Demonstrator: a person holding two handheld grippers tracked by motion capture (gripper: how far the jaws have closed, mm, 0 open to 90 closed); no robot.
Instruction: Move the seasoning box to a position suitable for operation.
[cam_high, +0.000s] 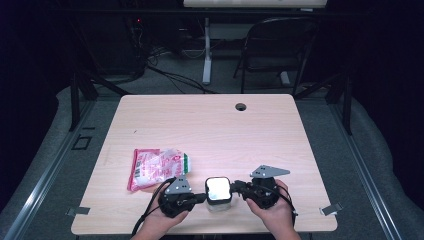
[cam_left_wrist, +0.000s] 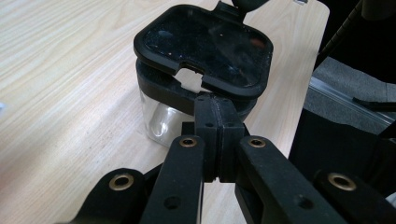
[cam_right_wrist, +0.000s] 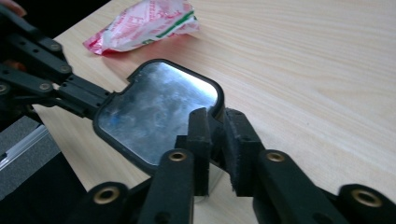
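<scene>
One clear container (cam_high: 218, 192) with a black lid, one red-and-white packet (cam_high: 156, 168), perhaps crumpled, and two tools.

Clear jar (cam_high: 218, 196), black lid (cam_left_wrist: 203, 46) ajar, upright

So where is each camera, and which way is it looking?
High view: above the person's side, looking forward and down on the table; both hands, left tool and right tool flank the container.
Left gripper view: rides the left tool, facing the container's black lid; own jaws shut.
Right gripper view: rides the right tool, facing the lid and the red-and-white packet; own jaws slightly apart.
Shared: all three views show the container.
</scene>
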